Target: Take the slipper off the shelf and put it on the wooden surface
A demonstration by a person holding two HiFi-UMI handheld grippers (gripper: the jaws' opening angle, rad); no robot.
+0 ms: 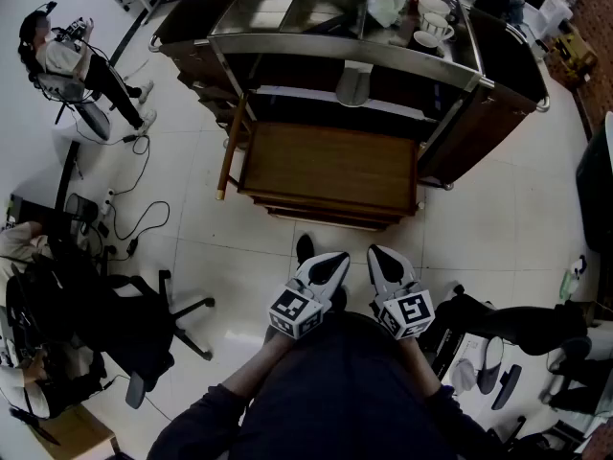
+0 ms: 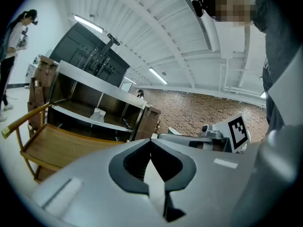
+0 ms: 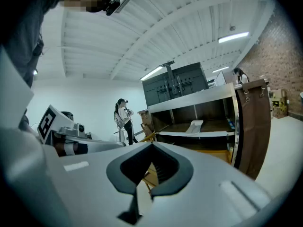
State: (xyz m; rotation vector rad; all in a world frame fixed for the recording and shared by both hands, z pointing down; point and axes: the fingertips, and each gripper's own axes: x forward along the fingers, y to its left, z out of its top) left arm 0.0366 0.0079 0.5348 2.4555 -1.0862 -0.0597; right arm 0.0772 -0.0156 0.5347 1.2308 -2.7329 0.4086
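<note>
A pale grey slipper point(image 1: 353, 84) lies on the middle shelf of a dark metal-framed shelf unit point(image 1: 316, 46); it also shows small in the left gripper view point(image 2: 97, 114) and the right gripper view point(image 3: 194, 126). In front of the unit stands the wooden surface point(image 1: 330, 166), a low bench top point(image 2: 66, 143) with nothing on it. Both grippers are held close to my body, well short of the bench. The left gripper point(image 1: 332, 260) point(image 2: 150, 141) has its tips together with nothing between them. Beside it the right gripper point(image 1: 379, 254) point(image 3: 151, 144) is shut and empty too.
White cups point(image 1: 431, 22) and a cloth sit on the unit's glass top. A seated person point(image 1: 67, 56) is at the far left, with an office chair point(image 1: 144, 333) and floor cables point(image 1: 134, 218) nearer. Shoes point(image 1: 488, 362) lie on the floor at the right.
</note>
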